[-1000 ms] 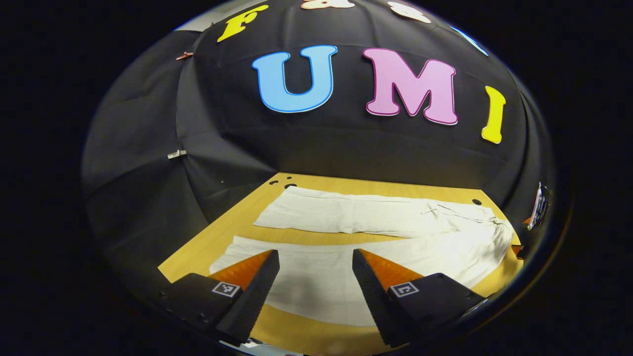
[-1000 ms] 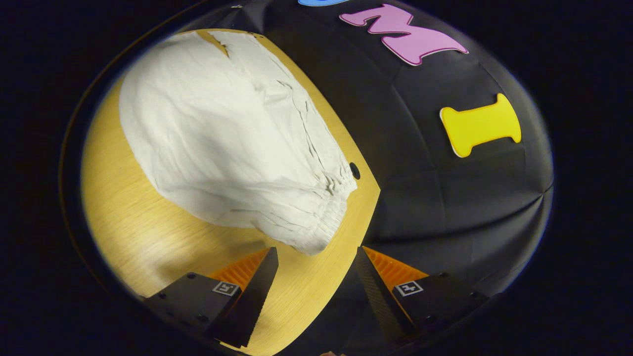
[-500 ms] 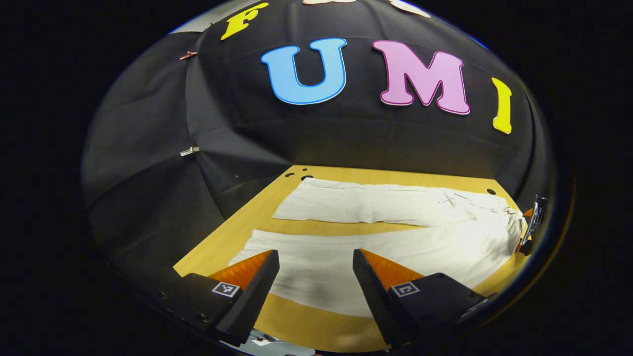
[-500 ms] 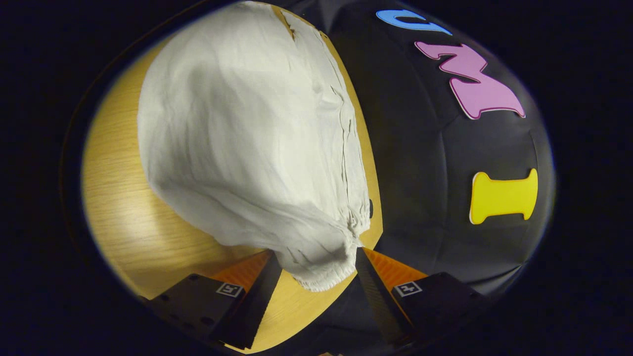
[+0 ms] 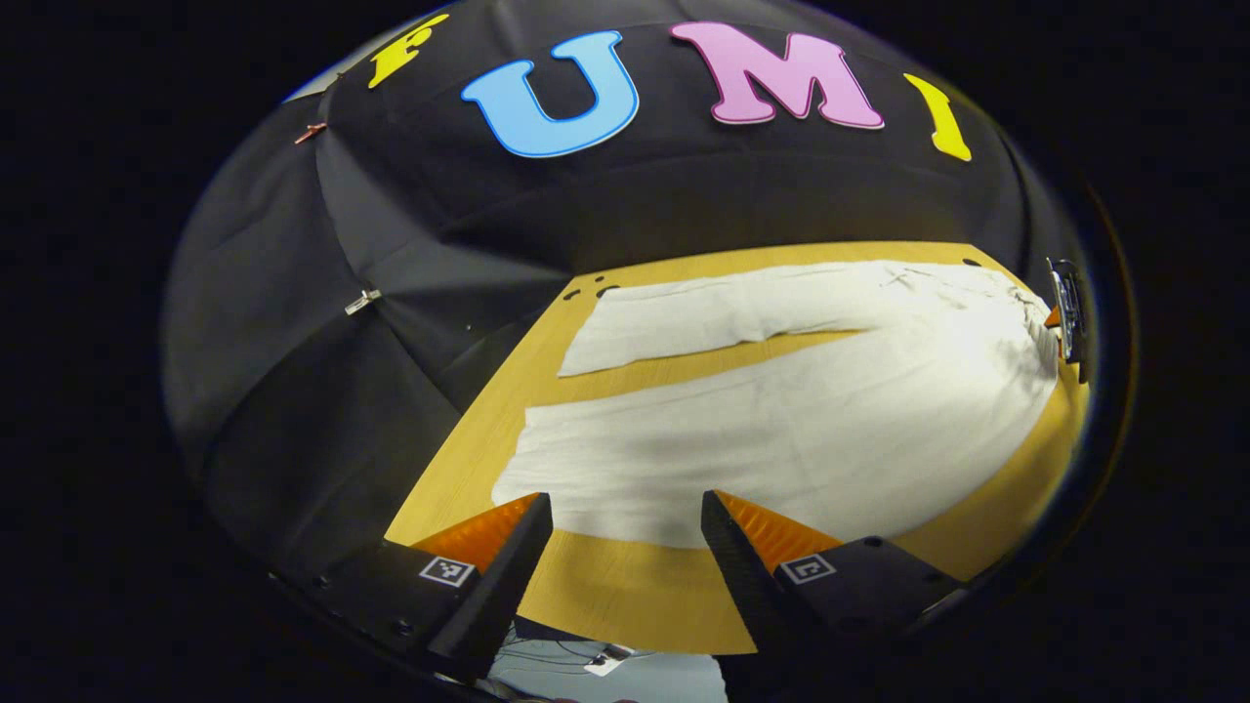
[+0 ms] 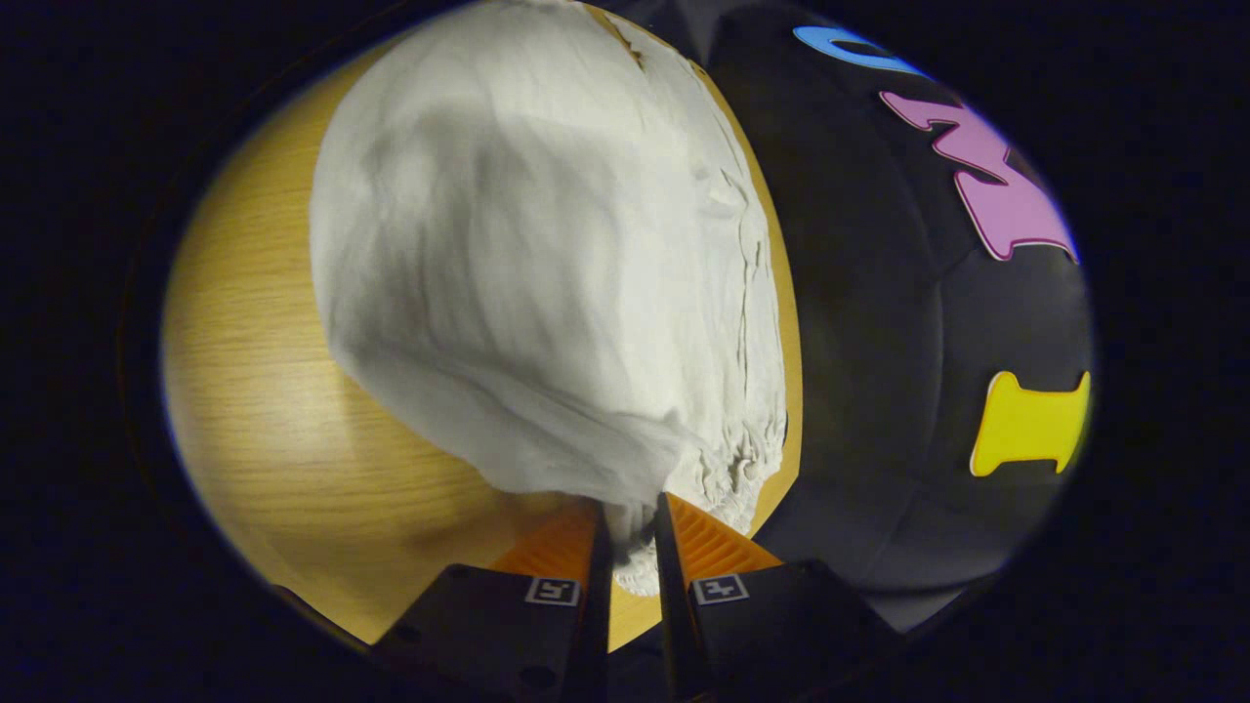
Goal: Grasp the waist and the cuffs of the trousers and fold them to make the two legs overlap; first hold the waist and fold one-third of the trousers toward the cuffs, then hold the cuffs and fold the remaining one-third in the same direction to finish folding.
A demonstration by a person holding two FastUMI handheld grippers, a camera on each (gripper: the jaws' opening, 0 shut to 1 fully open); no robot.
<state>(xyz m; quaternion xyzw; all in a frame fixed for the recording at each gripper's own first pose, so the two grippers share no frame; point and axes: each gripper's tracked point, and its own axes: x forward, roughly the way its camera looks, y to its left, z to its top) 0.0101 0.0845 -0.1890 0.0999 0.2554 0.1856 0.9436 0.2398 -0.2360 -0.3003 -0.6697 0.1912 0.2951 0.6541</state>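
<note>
The off-white, lightly creased cloth trousers (image 5: 781, 430) lie spread flat on the pale wooden desk (image 5: 625, 605), legs parted, cuffs to the left and the gathered waist (image 6: 723, 469) at the right end. The right tool (image 6: 633, 532) is clenched on the near corner of that elastic waist, both fingers pinching the fabric. The left tool (image 5: 625, 527) is released, its fingers wide apart just above the near leg's cuff edge, not touching it.

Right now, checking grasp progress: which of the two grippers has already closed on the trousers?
The right gripper: its fingers pinch the gathered waist of the trousers. The left gripper hangs open above the table, short of the near leg's cuff.
</note>
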